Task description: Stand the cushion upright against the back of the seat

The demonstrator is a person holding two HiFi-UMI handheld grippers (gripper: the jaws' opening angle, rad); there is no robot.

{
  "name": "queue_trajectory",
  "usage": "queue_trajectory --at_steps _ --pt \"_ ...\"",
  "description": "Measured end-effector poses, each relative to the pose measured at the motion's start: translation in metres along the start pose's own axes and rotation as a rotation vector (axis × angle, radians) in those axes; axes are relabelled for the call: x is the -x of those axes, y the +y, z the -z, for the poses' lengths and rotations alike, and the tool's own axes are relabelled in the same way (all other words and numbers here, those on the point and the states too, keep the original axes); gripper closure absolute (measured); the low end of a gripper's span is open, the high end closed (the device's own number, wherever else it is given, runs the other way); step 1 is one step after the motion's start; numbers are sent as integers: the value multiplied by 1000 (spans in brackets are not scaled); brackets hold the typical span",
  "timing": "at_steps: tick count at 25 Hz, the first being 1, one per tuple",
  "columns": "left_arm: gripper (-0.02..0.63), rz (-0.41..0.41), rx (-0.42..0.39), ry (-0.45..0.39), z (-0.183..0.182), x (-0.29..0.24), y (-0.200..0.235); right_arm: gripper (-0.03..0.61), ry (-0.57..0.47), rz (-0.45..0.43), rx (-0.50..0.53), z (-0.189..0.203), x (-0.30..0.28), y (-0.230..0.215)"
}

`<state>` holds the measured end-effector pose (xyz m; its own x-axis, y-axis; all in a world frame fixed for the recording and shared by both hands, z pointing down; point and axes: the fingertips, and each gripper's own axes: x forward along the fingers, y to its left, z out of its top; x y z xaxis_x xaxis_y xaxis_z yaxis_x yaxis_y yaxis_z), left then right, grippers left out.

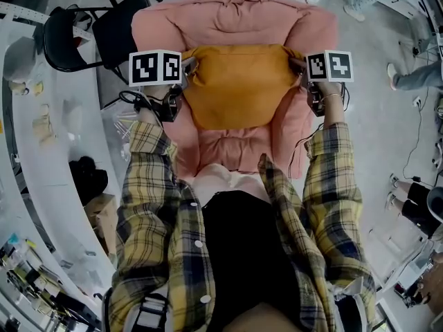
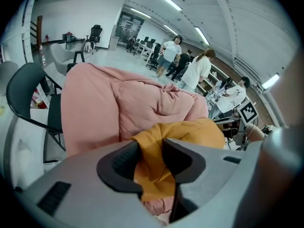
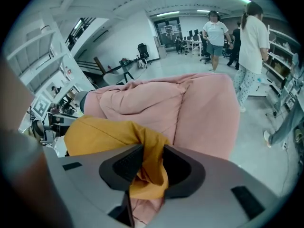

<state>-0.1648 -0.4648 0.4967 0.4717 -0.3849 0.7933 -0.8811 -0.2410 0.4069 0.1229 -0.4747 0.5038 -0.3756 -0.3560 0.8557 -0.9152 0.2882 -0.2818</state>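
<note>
On grey office floor [image 1: 377, 126], pink seat [image 1: 235, 19]

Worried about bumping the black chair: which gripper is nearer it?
Left. The left gripper is at the corner of the orange cushion beside the black chair; the right gripper is at its far corner.

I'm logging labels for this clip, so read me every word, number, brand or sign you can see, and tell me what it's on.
No words, brands or numbers can be read.
On the left gripper and right gripper, cubes: black-and-white square markers, no letters.
On the cushion and seat: no print shown.
On the desk, clutter: too small to read.
</note>
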Motion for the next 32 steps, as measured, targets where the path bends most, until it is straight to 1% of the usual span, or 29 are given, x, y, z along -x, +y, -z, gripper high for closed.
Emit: queue_trajectory --at_steps 5,8,12,16,19,22,26,29,32 --pt "420 -72 -33 -47 -15 -2 12 456 -49 34 -9 -13 -5 -6" --pt "420 -100 -55 -85 -26 0 17 456 -102 60 -12 -24 -2 -7" --pt "417 -136 -75 -170 -46 10 23 456 -165 83 -14 -34 3 -10" --pt "417 -142 -121 -157 -55 13 22 456 -179 105 -13 -37 6 -12" --pt "417 -139 -128 -156 -56 10 19 451 -181 129 2 -39 8 -14" --pt "417 -126 -133 -175 -61 14 11 446 -201 143 11 -44 16 -15" --pt "417 -122 -160 -203 -64 22 -1 445 -268 159 10 -48 29 -14" --pt "417 -144 -179 -219 -66 31 -5 446 -334 152 15 -52 42 -11" --pt "417 -158 -194 -244 -71 44 -10 446 -376 143 30 -54 53 -5"
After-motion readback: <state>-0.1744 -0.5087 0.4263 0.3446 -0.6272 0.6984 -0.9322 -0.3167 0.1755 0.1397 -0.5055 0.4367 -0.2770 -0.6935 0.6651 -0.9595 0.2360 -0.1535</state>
